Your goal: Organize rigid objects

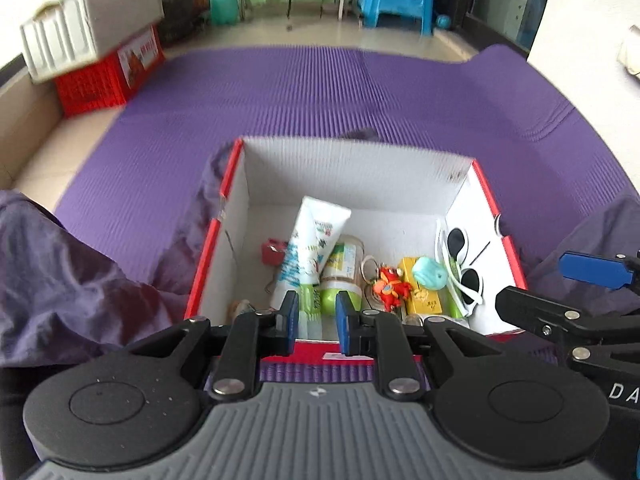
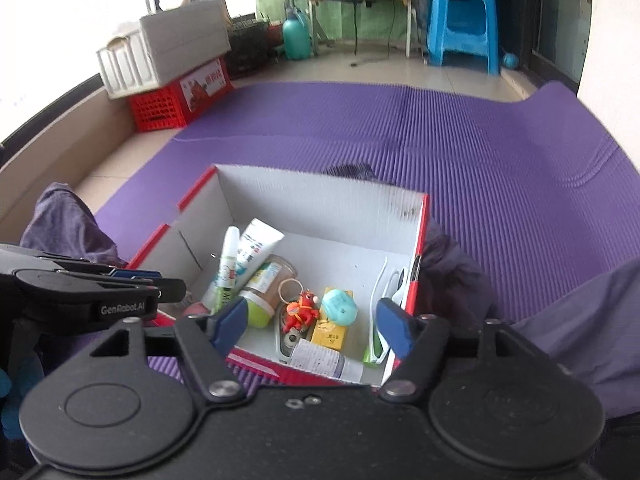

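A red cardboard box with a white inside (image 1: 352, 176) (image 2: 320, 196) sits on a purple mat. In it lie a white tube (image 1: 310, 240) (image 2: 256, 246), a green-capped jar (image 1: 340, 276) (image 2: 260, 300), a red toy keychain (image 1: 390, 286) (image 2: 300, 310), a teal egg-shaped toy (image 1: 430, 274) (image 2: 340, 306) on a yellow box (image 1: 424, 300) (image 2: 330, 334), and white sunglasses (image 1: 460, 268) (image 2: 384, 280). My left gripper (image 1: 317, 316) hovers over the box's near edge, jaws slightly apart and empty. My right gripper (image 2: 312, 326) is open and empty above the box's near right side.
The purple mat (image 1: 320, 92) (image 2: 460, 132) covers the floor around the box. Purple-grey cloth (image 1: 80, 272) (image 2: 560, 312) lies on both sides. A red crate with a white box on top (image 1: 108, 76) (image 2: 176, 100) stands far left. A blue stool (image 2: 464, 20) stands behind.
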